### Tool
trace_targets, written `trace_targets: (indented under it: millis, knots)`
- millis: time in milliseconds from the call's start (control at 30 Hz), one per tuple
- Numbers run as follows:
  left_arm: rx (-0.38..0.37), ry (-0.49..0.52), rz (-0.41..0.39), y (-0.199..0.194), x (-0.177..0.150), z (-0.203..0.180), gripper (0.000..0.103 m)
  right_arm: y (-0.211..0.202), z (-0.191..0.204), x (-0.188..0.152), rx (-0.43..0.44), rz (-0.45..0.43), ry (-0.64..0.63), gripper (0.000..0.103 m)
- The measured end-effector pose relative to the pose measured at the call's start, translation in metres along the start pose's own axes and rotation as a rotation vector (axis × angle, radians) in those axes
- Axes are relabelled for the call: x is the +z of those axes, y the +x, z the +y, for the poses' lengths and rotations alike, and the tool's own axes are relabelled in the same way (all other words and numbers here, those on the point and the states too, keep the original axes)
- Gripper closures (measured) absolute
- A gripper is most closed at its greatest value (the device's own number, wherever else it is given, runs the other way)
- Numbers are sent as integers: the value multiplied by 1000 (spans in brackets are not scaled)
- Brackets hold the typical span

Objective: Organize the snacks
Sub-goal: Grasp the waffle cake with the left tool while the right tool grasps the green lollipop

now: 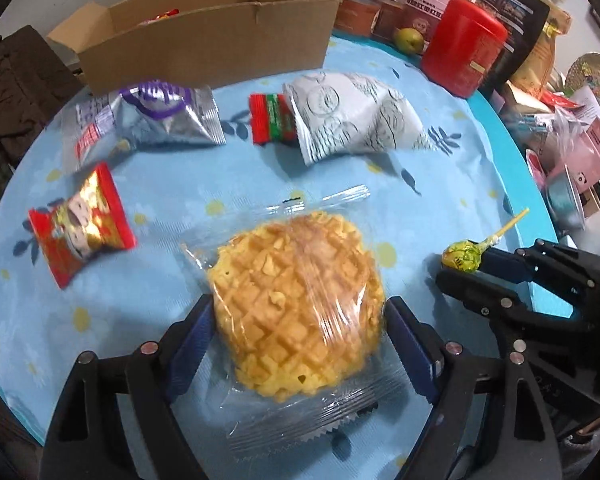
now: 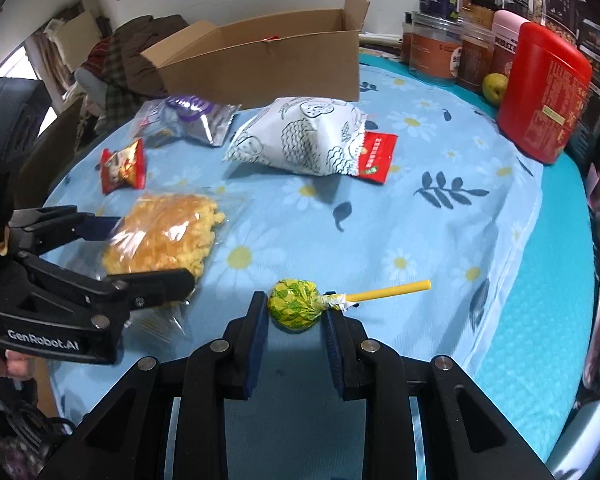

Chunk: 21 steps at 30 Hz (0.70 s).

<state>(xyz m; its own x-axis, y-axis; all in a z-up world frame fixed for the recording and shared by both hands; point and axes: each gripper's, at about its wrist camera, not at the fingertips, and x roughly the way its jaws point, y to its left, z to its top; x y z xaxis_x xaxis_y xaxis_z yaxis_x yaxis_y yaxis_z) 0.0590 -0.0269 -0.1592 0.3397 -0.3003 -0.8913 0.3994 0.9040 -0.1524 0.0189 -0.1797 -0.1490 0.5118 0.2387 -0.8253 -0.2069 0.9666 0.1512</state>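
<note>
My left gripper point(image 1: 300, 320) is shut on a wrapped pineapple bun point(image 1: 296, 300), seen from the side in the right wrist view point(image 2: 164, 236). My right gripper point(image 2: 296, 312) is shut on the green-wrapped head of a lollipop point(image 2: 294, 304) with a yellow stick; it also shows in the left wrist view point(image 1: 462, 256). On the blue flowered cloth lie a white patterned bag point(image 1: 356, 116), a red and green packet point(image 1: 272, 118), a silver and purple bag point(image 1: 148, 120) and a red and gold packet point(image 1: 82, 226). An open cardboard box point(image 1: 208, 46) stands at the back.
A red canister point(image 1: 462, 48), a pear point(image 1: 410, 40), jars and dark bags crowd the back right. Boxes and clutter lie beyond the table's right edge point(image 1: 512, 152). Clothes are piled at the far left point(image 2: 116, 64).
</note>
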Motion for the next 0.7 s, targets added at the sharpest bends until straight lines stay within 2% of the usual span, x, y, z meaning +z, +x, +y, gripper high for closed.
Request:
trace_targets:
  millis: [167, 300, 467, 533, 600, 700]
  knots:
    - [29, 0, -10, 6, 4, -4, 11, -1, 1, -5, -14, 3, 0, 76]
    - [130, 54, 1, 17, 6, -15, 0, -2, 0, -7, -24, 3, 7, 76]
    - [125, 29, -58, 17, 7, -10, 0, -1, 2, -8, -32, 0, -1, 75]
    - [131, 31, -81, 14, 5, -8, 7, -1, 2, -9, -34, 0, -4, 75]
    - [123, 37, -99, 10, 3, -5, 18, 0, 2, -8, -35, -1, -4, 75]
    - [92, 45, -106, 5, 0, -1, 22, 1, 3, -8, -39, -3, -7, 75]
